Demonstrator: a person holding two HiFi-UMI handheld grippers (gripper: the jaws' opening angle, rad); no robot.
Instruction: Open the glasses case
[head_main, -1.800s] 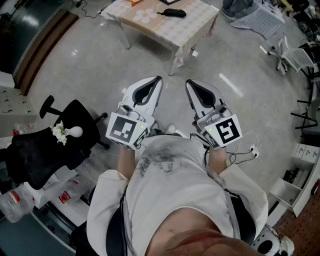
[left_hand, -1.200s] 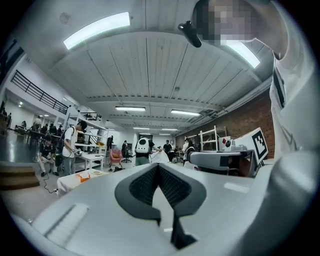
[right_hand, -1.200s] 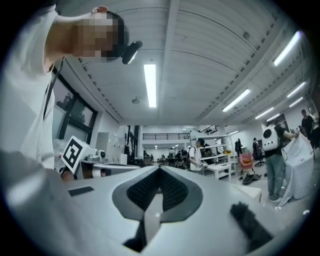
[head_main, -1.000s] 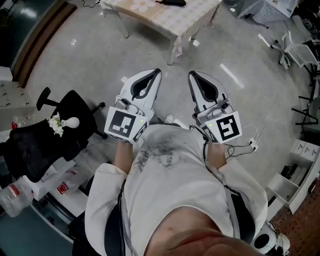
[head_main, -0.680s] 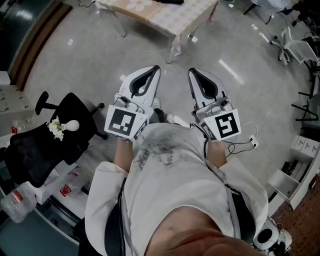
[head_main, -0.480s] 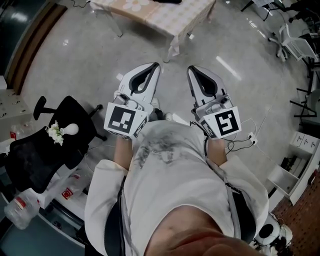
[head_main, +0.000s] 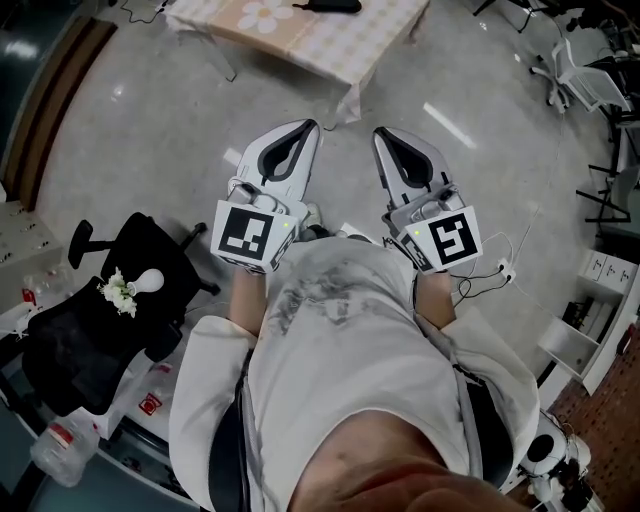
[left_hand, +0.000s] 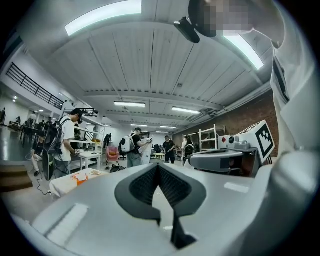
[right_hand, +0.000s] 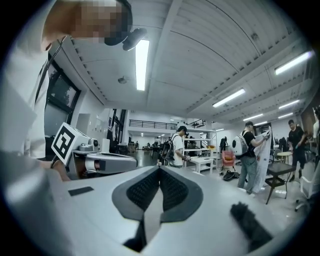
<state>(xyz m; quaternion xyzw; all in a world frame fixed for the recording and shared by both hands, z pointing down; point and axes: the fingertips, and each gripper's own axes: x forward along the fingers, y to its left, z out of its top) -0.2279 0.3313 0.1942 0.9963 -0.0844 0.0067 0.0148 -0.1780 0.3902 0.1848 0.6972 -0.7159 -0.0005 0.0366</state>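
While nothing of the job is started yet, I am holding my left gripper and my right gripper side by side in front of my chest, both pointing level out into the room. Each one is sitting with its jaws pressed together and nothing between them, as both gripper views are showing. What I take to be the glasses case is lying as a dark oblong on the table with the checked cloth, well apart from me across bare floor; it is too small here to tell whether its lid is shut. Everything is waiting to be done, I am judging: getting to the table, opening the jaws, steadying the case with one gripper and lifting its lid with the other.
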